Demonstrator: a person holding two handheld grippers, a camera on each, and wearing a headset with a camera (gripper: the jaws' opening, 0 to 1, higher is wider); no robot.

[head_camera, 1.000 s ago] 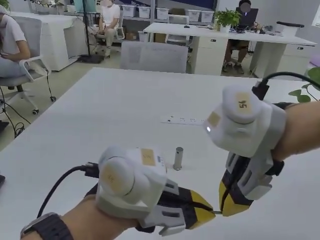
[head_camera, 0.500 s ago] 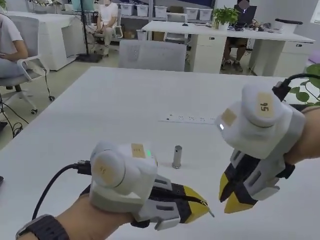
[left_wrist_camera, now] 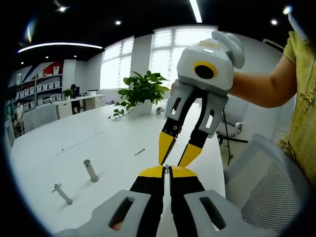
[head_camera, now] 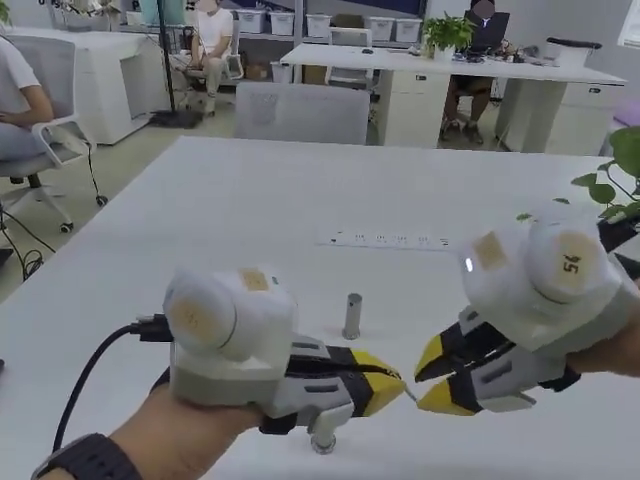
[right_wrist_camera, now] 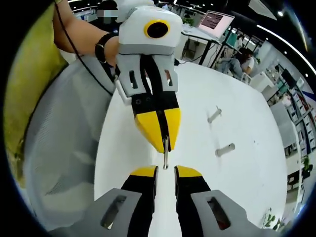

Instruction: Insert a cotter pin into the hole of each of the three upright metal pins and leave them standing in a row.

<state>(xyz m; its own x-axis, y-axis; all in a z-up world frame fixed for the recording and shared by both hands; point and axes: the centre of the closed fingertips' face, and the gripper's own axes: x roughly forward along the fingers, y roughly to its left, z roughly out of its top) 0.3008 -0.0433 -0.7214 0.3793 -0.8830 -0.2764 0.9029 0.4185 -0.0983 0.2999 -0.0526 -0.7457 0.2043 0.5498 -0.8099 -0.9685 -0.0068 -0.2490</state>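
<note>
Handover above the tabletop (head_camera: pixel 250 200): pinching a cotter pin (right_wrist_camera: pixel 166 155) in the closed fingers of the left gripper (head_camera: pixel 398 382), offering its end to the parted fingers of the right gripper (head_camera: pixel 425 383), probably regripping before threading the upright metal pin (head_camera: pixel 352 316) beyond.

Power strip (head_camera: pixel 385 240) on the white table (head_camera: pixel 230 220); grey chair (head_camera: pixel 305 112) beyond it.

- Head view: above and behind, facing forward and down over the table (head_camera: pixel 250 220). The left gripper (head_camera: pixel 395 380) and right gripper (head_camera: pixel 428 378) are close, at 6 o'clock.
- Left gripper view: low along its own jaws, facing the right gripper, near.
- Right gripper view: facing the left gripper, near.
- Shared: cotter pin (right_wrist_camera: pixel 165 157) in both gripper views; upright metal pin (head_camera: pixel 353 315) in all three.
</note>
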